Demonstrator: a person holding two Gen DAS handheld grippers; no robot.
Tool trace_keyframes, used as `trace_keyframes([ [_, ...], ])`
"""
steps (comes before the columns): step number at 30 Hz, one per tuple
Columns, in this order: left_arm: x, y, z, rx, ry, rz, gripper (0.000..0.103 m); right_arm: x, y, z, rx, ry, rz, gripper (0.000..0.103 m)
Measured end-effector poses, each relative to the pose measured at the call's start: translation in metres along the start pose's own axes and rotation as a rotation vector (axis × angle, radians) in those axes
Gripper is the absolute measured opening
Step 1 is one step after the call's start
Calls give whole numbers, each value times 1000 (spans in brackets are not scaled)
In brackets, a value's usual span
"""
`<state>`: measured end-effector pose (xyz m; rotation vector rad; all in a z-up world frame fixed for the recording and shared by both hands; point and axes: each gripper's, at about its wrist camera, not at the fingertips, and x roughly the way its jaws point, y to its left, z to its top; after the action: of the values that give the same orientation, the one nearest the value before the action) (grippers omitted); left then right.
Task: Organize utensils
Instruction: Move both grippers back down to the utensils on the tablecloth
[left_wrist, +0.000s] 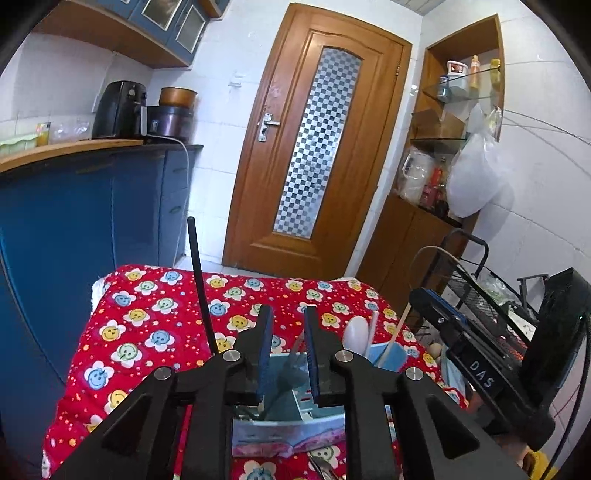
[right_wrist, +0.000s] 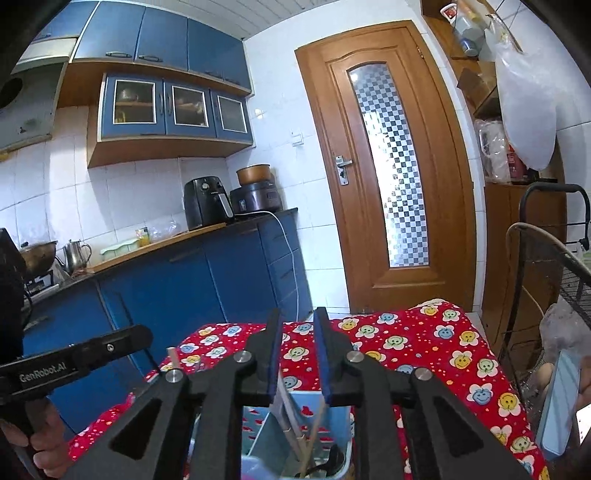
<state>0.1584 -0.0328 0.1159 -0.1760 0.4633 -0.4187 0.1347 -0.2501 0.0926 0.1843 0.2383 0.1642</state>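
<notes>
Holder (right_wrist: 295, 443) contents behind jaws

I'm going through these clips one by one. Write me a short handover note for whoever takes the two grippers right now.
Left gripper: jaws slightly apart, nothing gripped, just above the light-blue holder.
Right gripper: the same, jaws slightly apart and empty over the holder.
The holder stands on the red flowered cloth. A white spoon and thin sticks stand in it; a black handle rises on its left.
Left to do: a metal utensil lies on the cloth at the near edge.
</notes>
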Motion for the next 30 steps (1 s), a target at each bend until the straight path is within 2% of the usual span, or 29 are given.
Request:
trace_keyframes([
  [6, -22, -7, -3, 12, 10, 5, 17, -28, 6, 4, 12, 13, 8, 20],
  [16, -55, -3, -20, -21, 77, 23, 18, -76, 21, 0, 23, 71, 33, 20],
  [22, -66, 1, -39, -63, 138, 25, 18, -99, 28, -15, 27, 121, 39, 20],
  [30, -73, 1, -71, -77, 217, 50, 18, -113, 31, -46, 29, 243, 16, 20],
])
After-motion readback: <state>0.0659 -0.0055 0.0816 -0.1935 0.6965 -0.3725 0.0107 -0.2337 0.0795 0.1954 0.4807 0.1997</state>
